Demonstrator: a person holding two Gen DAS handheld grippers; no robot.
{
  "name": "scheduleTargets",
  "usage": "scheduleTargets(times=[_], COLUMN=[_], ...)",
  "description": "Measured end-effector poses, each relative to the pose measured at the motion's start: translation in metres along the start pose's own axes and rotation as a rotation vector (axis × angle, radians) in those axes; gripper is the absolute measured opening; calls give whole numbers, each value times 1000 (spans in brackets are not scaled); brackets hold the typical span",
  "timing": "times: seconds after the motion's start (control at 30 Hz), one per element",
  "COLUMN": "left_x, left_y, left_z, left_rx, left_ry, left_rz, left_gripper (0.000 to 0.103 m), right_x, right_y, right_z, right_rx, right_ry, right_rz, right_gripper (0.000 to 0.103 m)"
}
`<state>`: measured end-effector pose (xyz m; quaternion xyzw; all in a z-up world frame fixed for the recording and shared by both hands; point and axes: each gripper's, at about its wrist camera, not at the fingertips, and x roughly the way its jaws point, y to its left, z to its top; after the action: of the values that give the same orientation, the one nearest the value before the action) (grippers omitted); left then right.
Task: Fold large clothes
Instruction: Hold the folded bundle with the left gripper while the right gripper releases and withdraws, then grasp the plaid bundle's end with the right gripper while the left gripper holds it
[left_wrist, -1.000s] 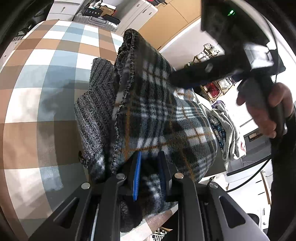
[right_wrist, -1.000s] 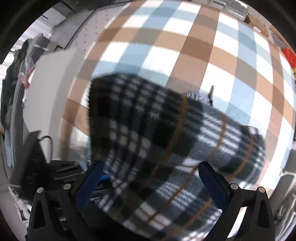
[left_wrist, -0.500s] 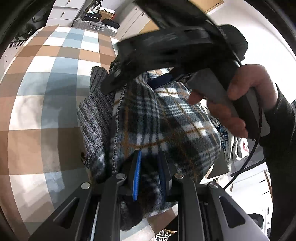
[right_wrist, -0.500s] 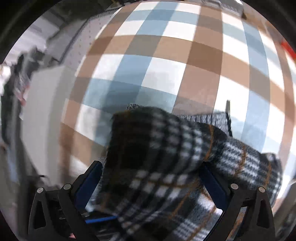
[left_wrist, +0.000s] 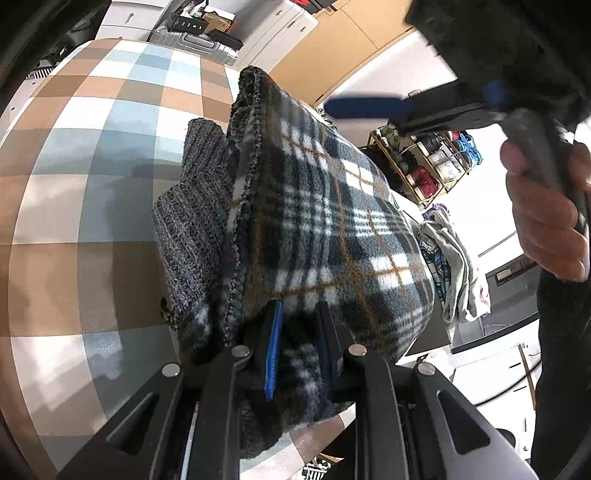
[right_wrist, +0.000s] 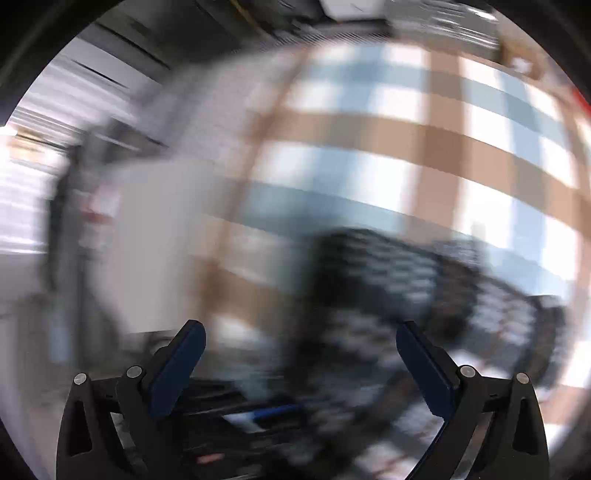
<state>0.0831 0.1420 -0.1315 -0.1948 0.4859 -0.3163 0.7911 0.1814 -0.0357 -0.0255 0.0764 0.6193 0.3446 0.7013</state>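
Observation:
A dark plaid fleece garment (left_wrist: 325, 206) with a grey knit layer (left_wrist: 192, 229) beside it lies bunched on the checked tablecloth (left_wrist: 74, 184). My left gripper (left_wrist: 297, 321) is shut on the garment's near edge, with fleece pinched between the blue pads. Held by a hand (left_wrist: 546, 229), my right gripper hovers above and to the right of the pile, one blue finger (left_wrist: 365, 107) showing as a blur. The right wrist view is smeared by motion. In it the right gripper (right_wrist: 299, 332) stands wide open and holds nothing, with the garment (right_wrist: 406, 280) below and beyond it.
A shelf rack (left_wrist: 436, 166) with coloured items and a heap of light clothes (left_wrist: 454, 266) sit past the table's right edge. White cabinets and a suitcase (left_wrist: 192, 38) stand at the far end. Checked cloth (right_wrist: 443, 147) stretches beyond the pile.
The right gripper, which reached over the pile with open jaws, has lifted up and away to the right. The left gripper kept its grip and place.

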Motion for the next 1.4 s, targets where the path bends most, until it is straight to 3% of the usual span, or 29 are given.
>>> scheduleTargets(times=[0.1, 0.23, 0.33, 0.43, 0.53, 0.7, 0.83, 0.97, 1.13, 1.27, 1.4], left_x=[-2, -3, -6, -5, -3, -2, -2, 2, -1, -3, -3], left_y=[2, -1, -1, 3, 7, 4, 3, 5, 17, 19, 7], left_z=[0, -2, -2, 1, 1, -3, -5, -8, -9, -9, -9], left_rx=[-8, 4, 22, 0, -21, -16, -17, -45, -132, -129, -77], left_ry=[-4, -16, -29, -23, -5, -12, -21, -19, -27, -28, -34], left_rz=[-3, 21, 45, 22, -18, -3, -1, -31, -78, -72, -17], left_gripper=[14, 14, 14, 14, 14, 14, 14, 14, 14, 14, 14], right_x=[17, 63, 72, 66, 55, -24, -52, -32, -6, 4, 4], right_y=[6, -32, -47, -55, -55, -34, -46, -85, -129, -130, -120], right_z=[5, 11, 18, 16, 4, -50, -110, -160, -175, -174, -177], right_rx=[-19, 109, 173, 221, 212, 48, 10, 70, 207, 195, 175], right_ry=[-2, 74, 44, 33, -36, -146, -70, 48, -5, -22, -59], right_rz=[-29, -26, 54, 103, 149, 194, 106, 60, 209, 206, 171], right_gripper=[103, 103, 103, 103, 103, 103, 103, 103, 103, 103, 103])
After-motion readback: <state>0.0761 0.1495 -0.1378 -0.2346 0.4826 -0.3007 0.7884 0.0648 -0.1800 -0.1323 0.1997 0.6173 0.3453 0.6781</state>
